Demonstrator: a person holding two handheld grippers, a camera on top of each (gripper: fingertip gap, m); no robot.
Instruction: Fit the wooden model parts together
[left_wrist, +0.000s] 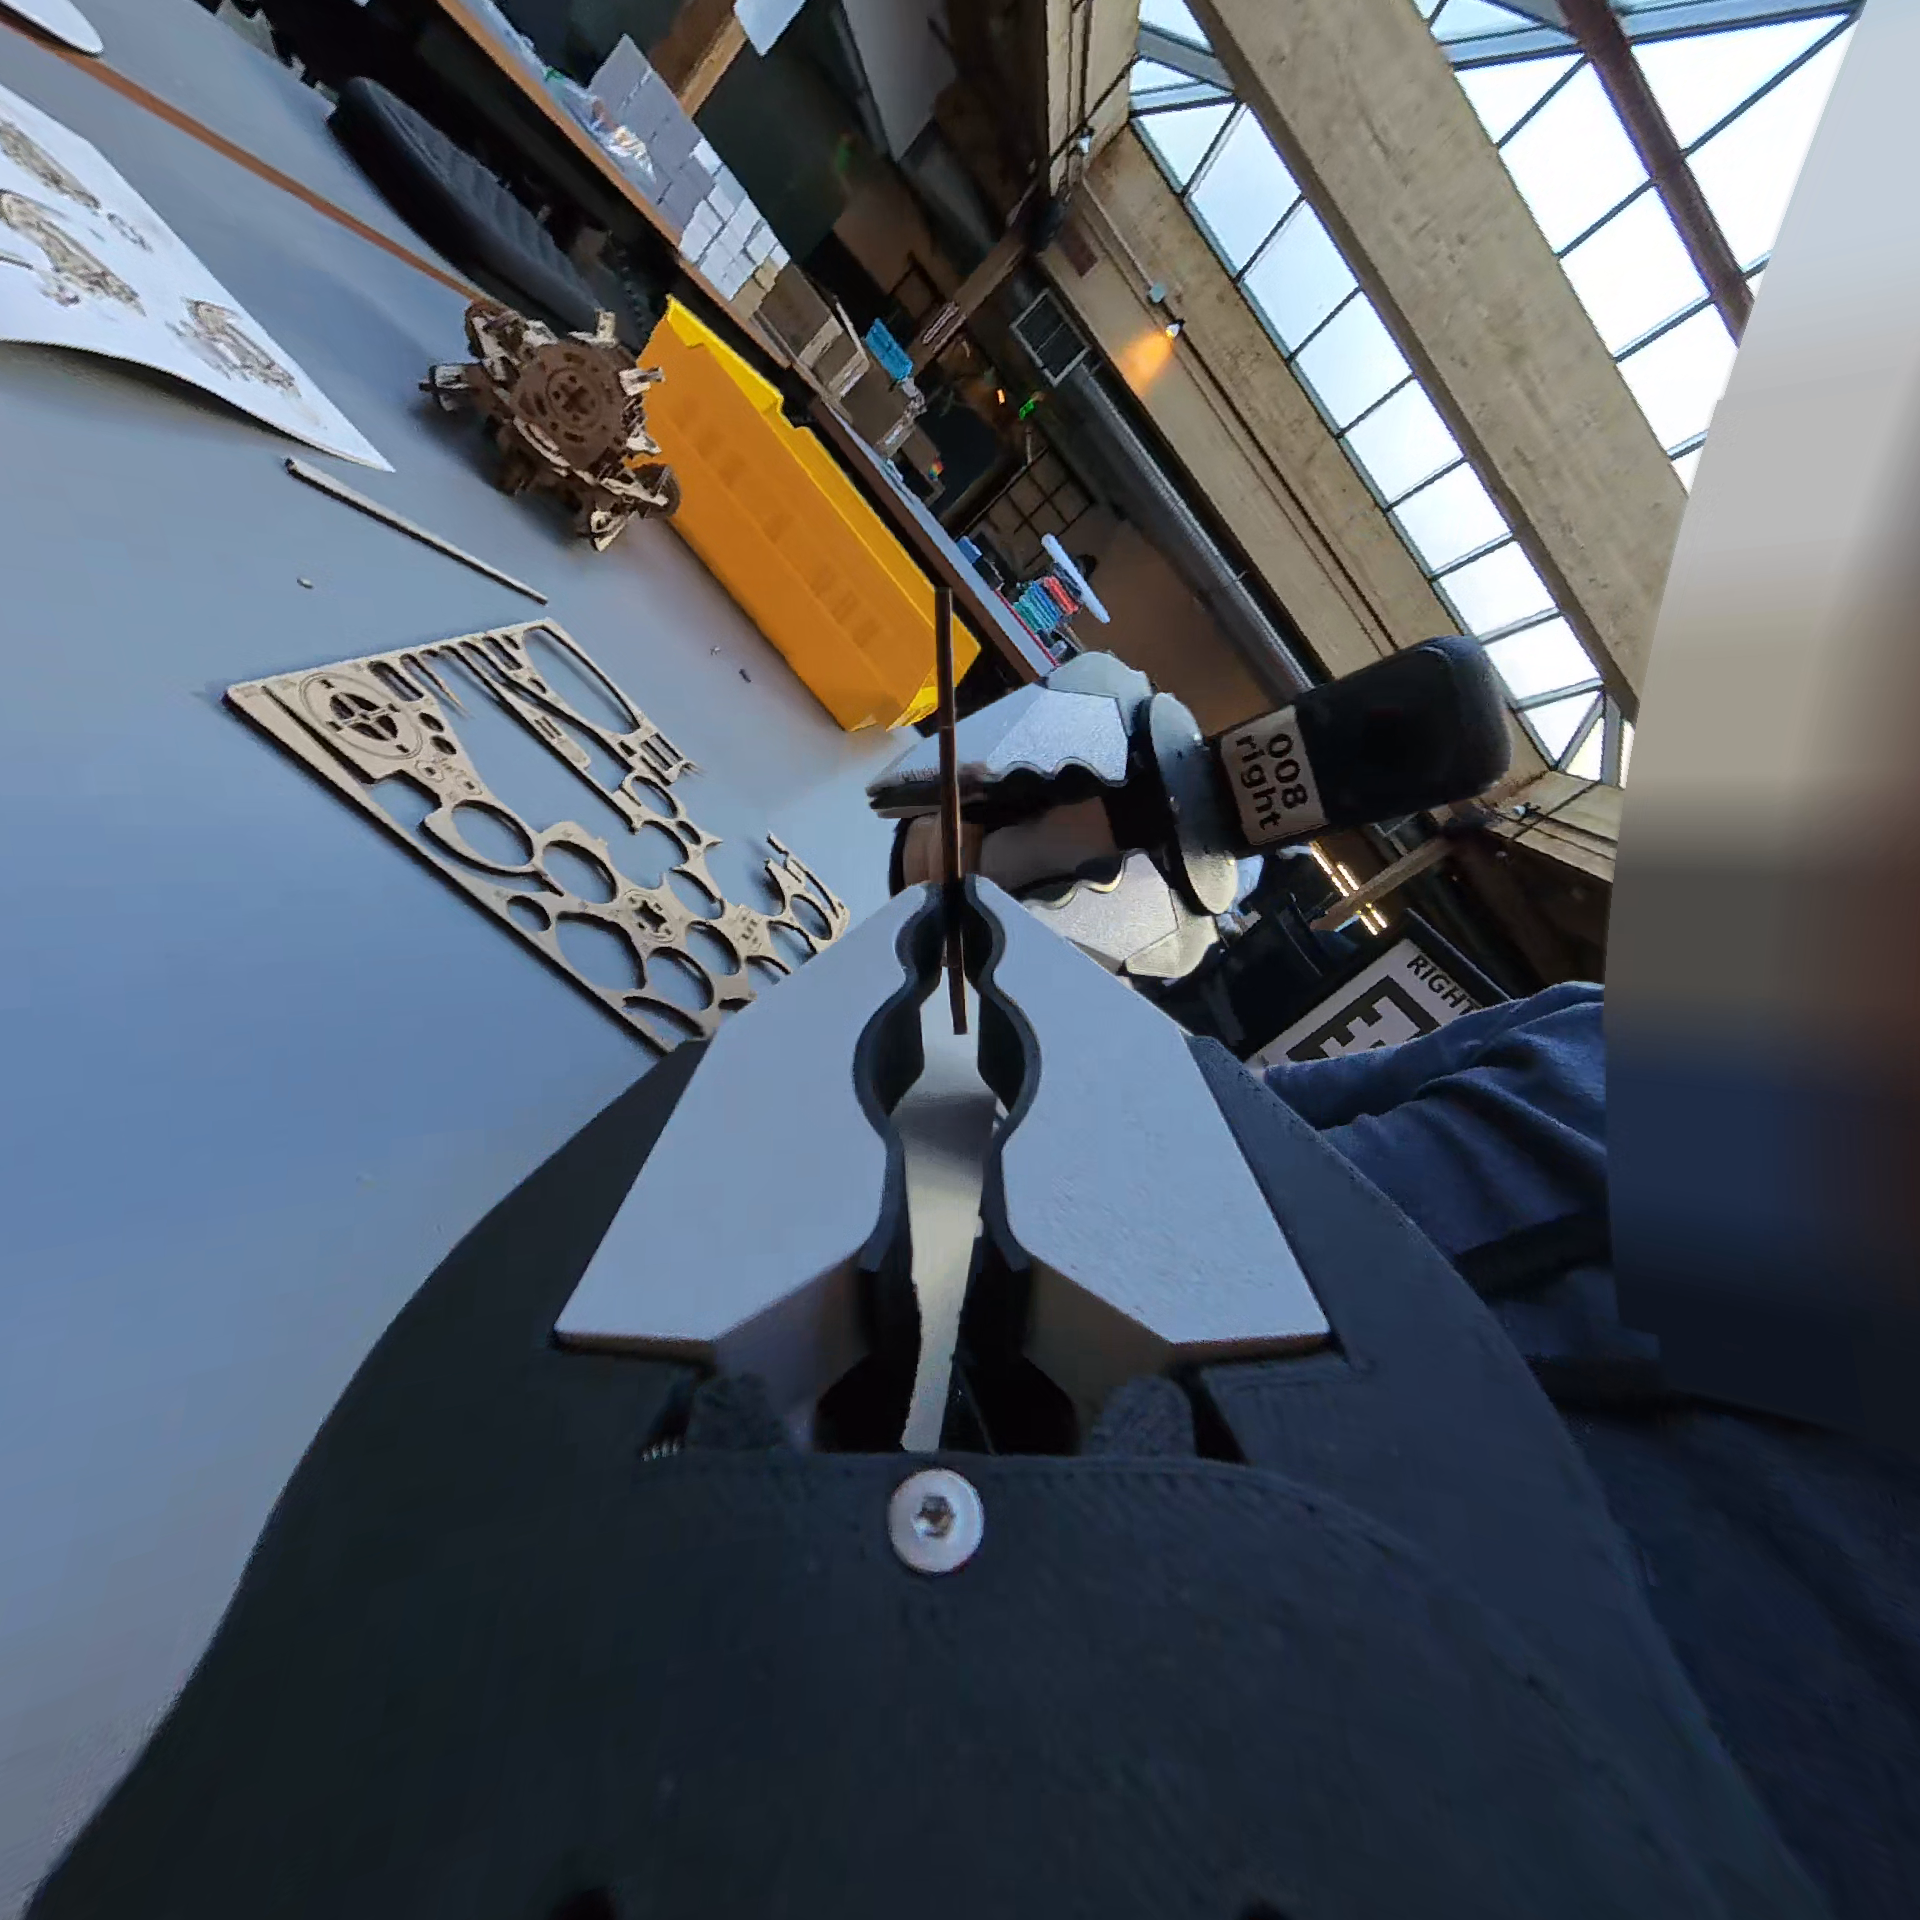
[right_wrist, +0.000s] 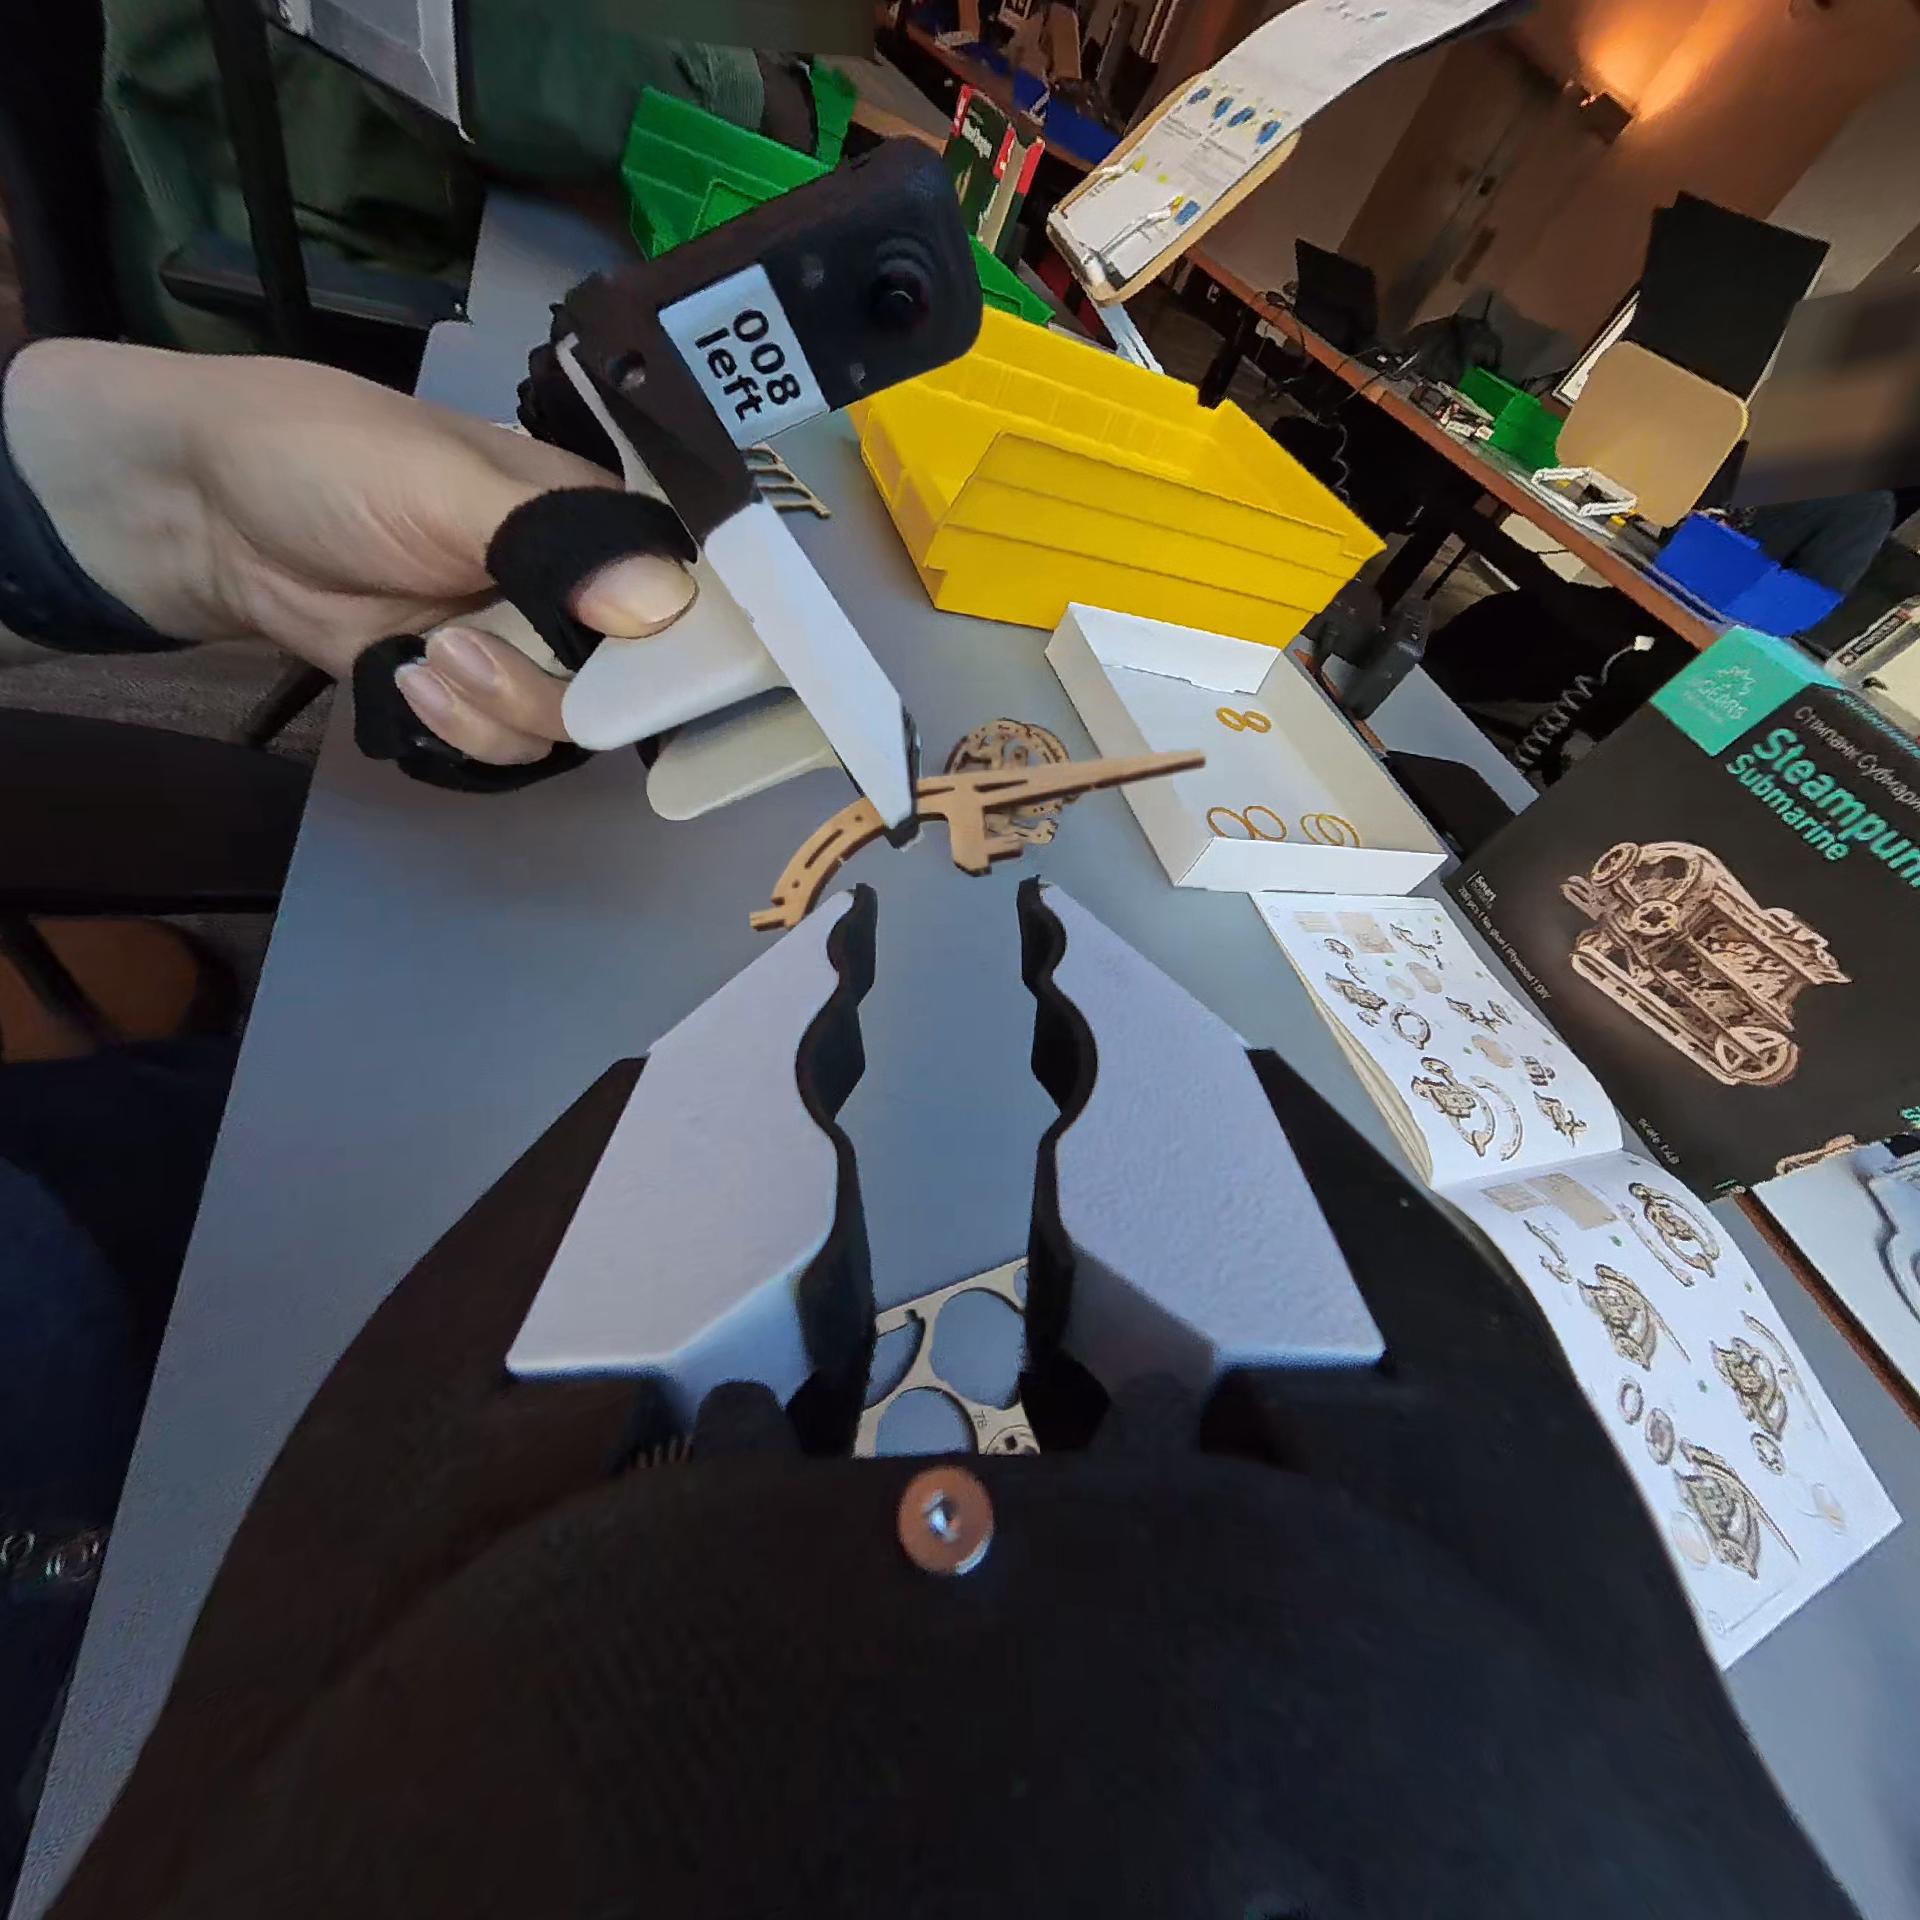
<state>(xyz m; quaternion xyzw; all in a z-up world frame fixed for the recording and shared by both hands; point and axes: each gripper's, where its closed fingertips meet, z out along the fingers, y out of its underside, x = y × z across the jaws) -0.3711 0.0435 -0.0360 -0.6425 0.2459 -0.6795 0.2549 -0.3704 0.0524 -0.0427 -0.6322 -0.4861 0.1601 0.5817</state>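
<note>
- My left tool (right_wrist: 902, 821) is clamped on the flat wooden part (right_wrist: 997, 805), up in the air above the table (right_wrist: 436, 997). It's pinched near the middle, where the curved slotted arm meets the straight toothed bar.
- From the left wrist view I only get that part edge-on, a thin dark sliver (left_wrist: 950, 810) sticking out past the fingertips. So it's thin laser-cut ply: basically weightless, stiff along its face, but I'd bet it snaps easily if twisted or squeezed on the skinny ends.
- My right tool (right_wrist: 948, 914) is wide open with nothing in it, sitting just below and in front of the part, not touching it.
- If I take hold with the right, I'd go for the chunkier bit by the little tab under the bar, flat faces against the pads. The long thin tip and the slotted curve look like the weak spots.
- The half-built wooden model (left_wrist: 551, 416) sits on the table behind, near the yellow bin (right_wrist: 1101, 499). The punched-out ply sheet (left_wrist: 540, 821) lies flat below my tools.
- Further right: a white tray (right_wrist: 1226, 727) holding rubber bands, then the open instruction booklet (right_wrist: 1558, 1195).
</note>
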